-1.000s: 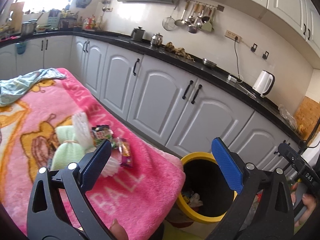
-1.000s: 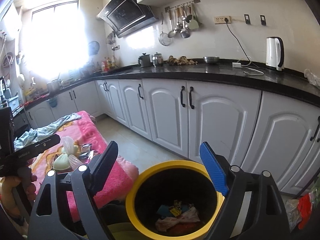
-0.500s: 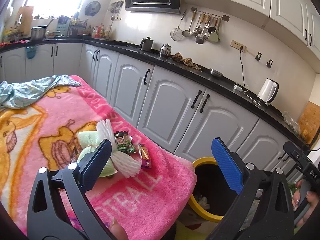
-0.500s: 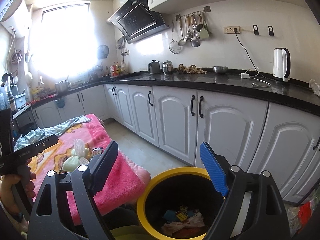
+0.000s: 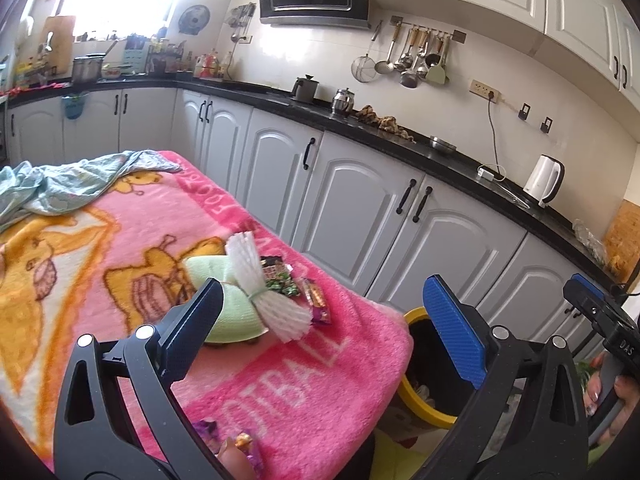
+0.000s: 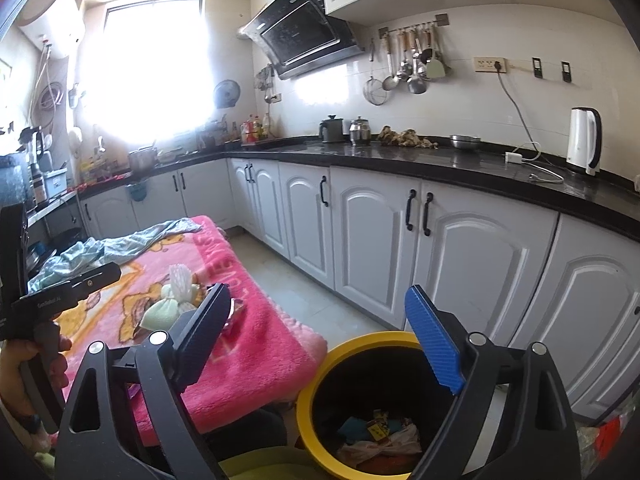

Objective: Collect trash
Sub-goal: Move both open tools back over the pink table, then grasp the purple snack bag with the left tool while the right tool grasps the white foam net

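Both the left gripper (image 5: 320,328) and the right gripper (image 6: 318,340) are wide open and empty. The wrappers (image 5: 294,286) lie on the pink blanket (image 5: 120,240), near the bin (image 6: 320,380). It seems the picking step; next move needs the left one lowered over a wrapper

Bin (image 5: 416,394) half hidden behind blanket (image 5: 320,360) edge; wrappers (image 5: 240,442) cut off (bottom frame edge).

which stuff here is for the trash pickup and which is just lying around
For the job:
- foam fruit nets
- snack wrappers
- candy wrappers at the near edge
- yellow-rimmed bin, trash already inside
- left gripper and right gripper, both open and empty

Just lying about:
- pink blanket
- blue-green cloth
- kettle
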### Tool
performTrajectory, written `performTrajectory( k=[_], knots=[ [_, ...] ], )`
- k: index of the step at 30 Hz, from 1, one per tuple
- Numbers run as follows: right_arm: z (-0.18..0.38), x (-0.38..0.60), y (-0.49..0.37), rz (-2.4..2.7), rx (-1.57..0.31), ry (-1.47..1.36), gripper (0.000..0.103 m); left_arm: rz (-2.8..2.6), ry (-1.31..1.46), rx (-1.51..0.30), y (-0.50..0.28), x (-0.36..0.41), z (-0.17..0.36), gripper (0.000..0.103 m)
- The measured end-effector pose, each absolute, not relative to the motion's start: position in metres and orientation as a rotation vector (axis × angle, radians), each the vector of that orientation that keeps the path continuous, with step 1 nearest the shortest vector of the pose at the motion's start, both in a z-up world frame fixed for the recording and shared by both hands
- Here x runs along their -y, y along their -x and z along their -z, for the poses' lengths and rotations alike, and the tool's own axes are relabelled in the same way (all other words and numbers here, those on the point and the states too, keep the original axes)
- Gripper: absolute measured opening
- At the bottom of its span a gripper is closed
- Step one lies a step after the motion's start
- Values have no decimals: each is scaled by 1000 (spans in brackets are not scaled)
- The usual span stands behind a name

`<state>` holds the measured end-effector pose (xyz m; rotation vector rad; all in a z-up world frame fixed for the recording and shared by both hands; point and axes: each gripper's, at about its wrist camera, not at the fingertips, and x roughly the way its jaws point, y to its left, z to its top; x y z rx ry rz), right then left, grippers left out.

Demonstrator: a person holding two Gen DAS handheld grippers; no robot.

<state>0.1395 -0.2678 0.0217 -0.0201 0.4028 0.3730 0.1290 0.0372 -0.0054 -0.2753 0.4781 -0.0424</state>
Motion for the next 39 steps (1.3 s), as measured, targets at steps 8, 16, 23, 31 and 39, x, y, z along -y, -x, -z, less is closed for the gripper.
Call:
performTrajectory(
  k=[8, 16, 23, 31, 39],
  knots=[
    [-18, 232, -138, -455, -425, 69, 90, -13, 297, -496, -117, -64, 13, 92],
    [-11, 194, -145, -542, -469, 106, 90, -56, 323, -518, -106, -88, 21, 92],
    [0, 164, -156, -588, -502, 149, 90, -76, 357, -553, -98, -105, 32, 92],
    [20, 132, -176, -617, -548, 196, 90, -27, 443, -664, -93, -118, 62, 92],
    [51, 106, -205, -656, -649, 236, 90, 28, 524, -833, -93, -109, 105, 92]
  ],
)
